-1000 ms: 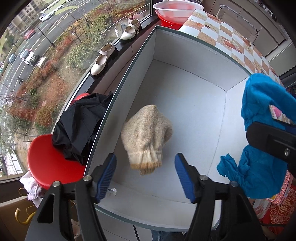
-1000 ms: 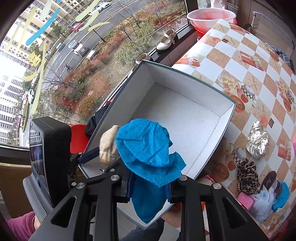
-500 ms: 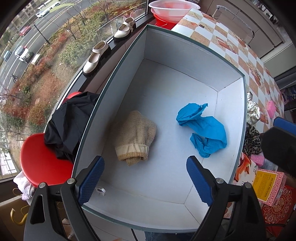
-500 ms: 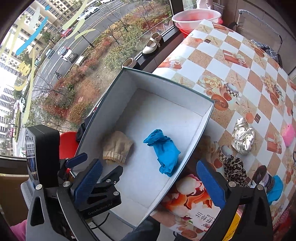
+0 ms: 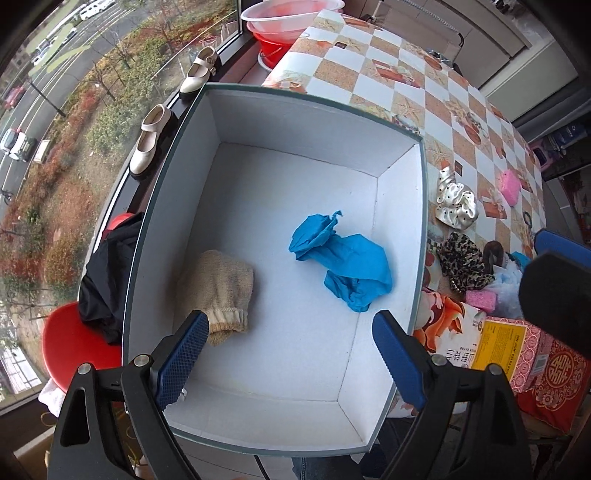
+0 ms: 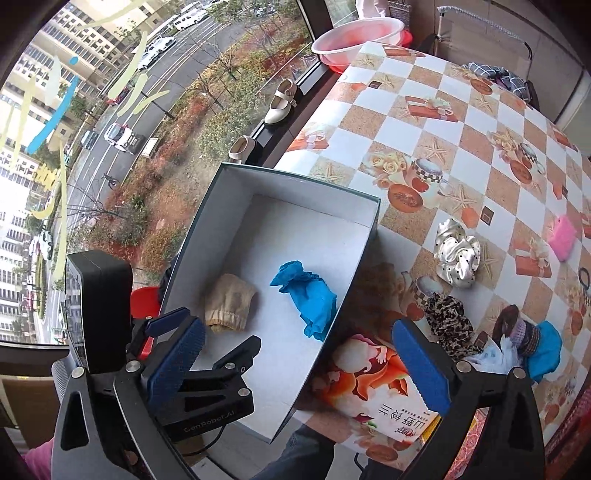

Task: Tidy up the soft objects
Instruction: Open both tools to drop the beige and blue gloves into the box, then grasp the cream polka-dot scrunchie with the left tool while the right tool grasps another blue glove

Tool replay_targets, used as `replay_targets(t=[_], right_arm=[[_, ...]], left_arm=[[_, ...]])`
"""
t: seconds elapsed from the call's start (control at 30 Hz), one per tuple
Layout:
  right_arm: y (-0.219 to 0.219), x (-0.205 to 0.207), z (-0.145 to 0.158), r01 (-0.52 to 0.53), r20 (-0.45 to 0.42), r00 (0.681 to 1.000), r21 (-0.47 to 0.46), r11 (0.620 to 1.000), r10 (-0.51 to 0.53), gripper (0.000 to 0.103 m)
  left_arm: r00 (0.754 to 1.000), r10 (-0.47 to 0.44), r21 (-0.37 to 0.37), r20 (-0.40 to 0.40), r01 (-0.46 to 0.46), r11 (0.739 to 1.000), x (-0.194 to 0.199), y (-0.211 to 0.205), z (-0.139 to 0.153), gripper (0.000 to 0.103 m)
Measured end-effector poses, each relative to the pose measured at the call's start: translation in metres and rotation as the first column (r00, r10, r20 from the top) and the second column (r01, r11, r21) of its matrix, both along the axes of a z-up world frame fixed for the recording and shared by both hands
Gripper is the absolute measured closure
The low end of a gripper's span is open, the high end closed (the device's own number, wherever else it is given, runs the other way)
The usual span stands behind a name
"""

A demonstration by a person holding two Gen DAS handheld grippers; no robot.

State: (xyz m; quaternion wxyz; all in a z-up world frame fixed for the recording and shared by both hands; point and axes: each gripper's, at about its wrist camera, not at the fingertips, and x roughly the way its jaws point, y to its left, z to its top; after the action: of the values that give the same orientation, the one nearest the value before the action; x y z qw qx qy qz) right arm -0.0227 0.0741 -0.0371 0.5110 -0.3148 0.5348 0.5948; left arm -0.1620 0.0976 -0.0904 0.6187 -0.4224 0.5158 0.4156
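Observation:
A white-lined box (image 5: 419, 229) (image 6: 364, 254) holds a beige knitted piece (image 5: 218, 284) (image 6: 229, 302) on the left and a crumpled blue cloth (image 5: 343, 262) (image 6: 306, 299) to its right. My left gripper (image 5: 290, 358) is open and empty above the box's near end. My right gripper (image 6: 295, 362) is open and empty above the box's near right corner. On the table to the right lie a white dotted scrunchie (image 5: 456, 201) (image 6: 456, 253), a leopard scrunchie (image 5: 465, 262) (image 6: 448, 323), a pink sponge (image 5: 509, 182) (image 6: 561, 238) and a pile of small soft items (image 6: 524, 343).
The checkered table (image 6: 443, 122) runs to the back right. A printed packet (image 6: 380, 391) and red boxes (image 5: 554, 373) lie at the near edge. Pink basins (image 5: 291, 18) stand far back. Shoes (image 5: 151, 144) sit on the window ledge. A red chair (image 5: 74, 339) with black cloth is left.
One second ago the beige piece fell from my left gripper and my right gripper held the blue cloth. Both now lie in the box. Both grippers have opened and drawn back.

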Motion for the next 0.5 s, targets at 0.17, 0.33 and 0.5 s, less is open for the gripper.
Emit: replay_targets(t=[0.17, 0.33, 0.5], right_arm=[[-0.016, 0.038, 0.016, 0.103, -0.029, 0.994, 0.013, 0.995, -0.102, 0.001], [-0.042, 0.085, 0.031, 0.202, -0.052, 0.978, 0.021, 0.979, -0.200, 0.001], [-0.080, 0.143, 0.037, 0.315, -0.072, 0.947, 0.014, 0.949, -0.313, 0.001]], left_arm=[[0.995, -0.101, 0.039, 0.003, 0.101, 0.994, 0.038, 0.008, 0.019, 0.011], [0.980, -0.201, 0.044, 0.013, 0.200, 0.979, 0.085, 0.008, 0.030, 0.011], [0.955, -0.295, 0.035, -0.001, 0.295, 0.955, 0.129, -0.001, 0.035, 0.011]])
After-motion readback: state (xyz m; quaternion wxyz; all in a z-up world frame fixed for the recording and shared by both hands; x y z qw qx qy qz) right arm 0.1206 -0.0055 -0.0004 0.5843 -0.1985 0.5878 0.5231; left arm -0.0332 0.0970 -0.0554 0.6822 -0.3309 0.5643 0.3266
